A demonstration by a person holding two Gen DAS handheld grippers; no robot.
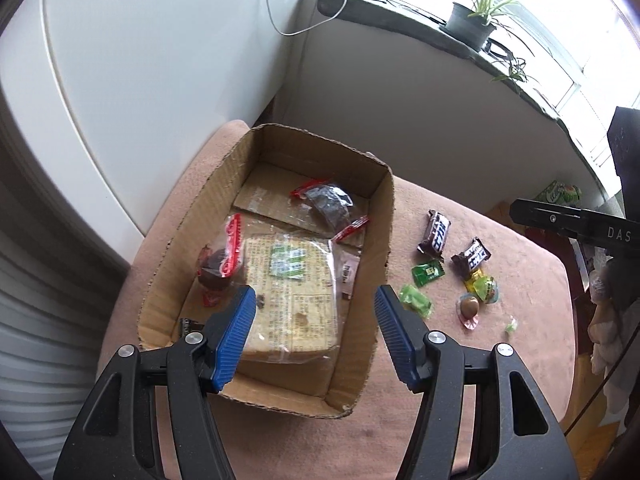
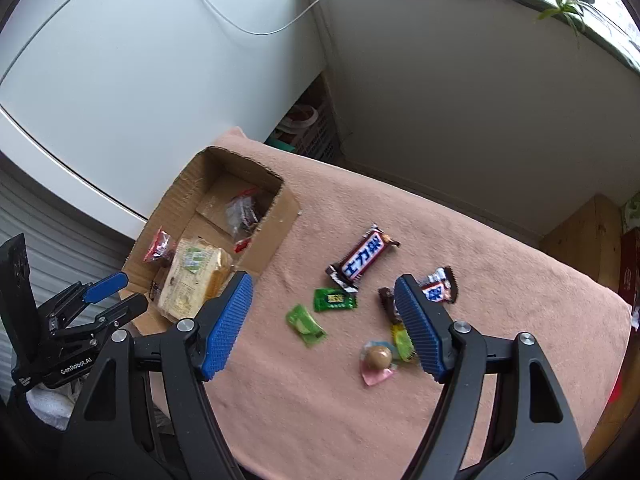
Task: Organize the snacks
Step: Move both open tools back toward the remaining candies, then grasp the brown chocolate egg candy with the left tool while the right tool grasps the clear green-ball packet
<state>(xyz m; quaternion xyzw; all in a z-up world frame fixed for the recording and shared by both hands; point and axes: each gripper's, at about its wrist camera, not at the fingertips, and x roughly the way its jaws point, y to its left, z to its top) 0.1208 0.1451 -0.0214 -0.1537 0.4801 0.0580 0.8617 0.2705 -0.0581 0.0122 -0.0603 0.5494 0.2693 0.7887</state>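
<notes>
An open cardboard box [image 1: 382, 216] stands on a pink towel [image 1: 500, 320]. In it lie a big biscuit pack [image 1: 296, 292], a clear bag of dark snacks [image 1: 328, 200] and a red-sealed bag [image 1: 222, 260]. My left gripper [image 1: 316, 292] hovers open over the box's near end, holding nothing. To the right of the box, loose sweets lie on the towel: two chocolate bars [image 2: 362, 258] [image 2: 436, 290], two green candies [image 2: 334, 300] [image 2: 306, 322] and a round brown candy [image 2: 378, 358]. My right gripper [image 2: 324, 280] hangs open above these sweets, its pads touching none of them.
A white appliance [image 1: 140, 80] stands behind and left of the box. A windowsill with a potted plant [image 1: 468, 24] and a cable runs along the back. A wooden cabinet [image 2: 580, 232] sits right of the towel-covered table. The towel's near edge [image 2: 360, 460] drops off.
</notes>
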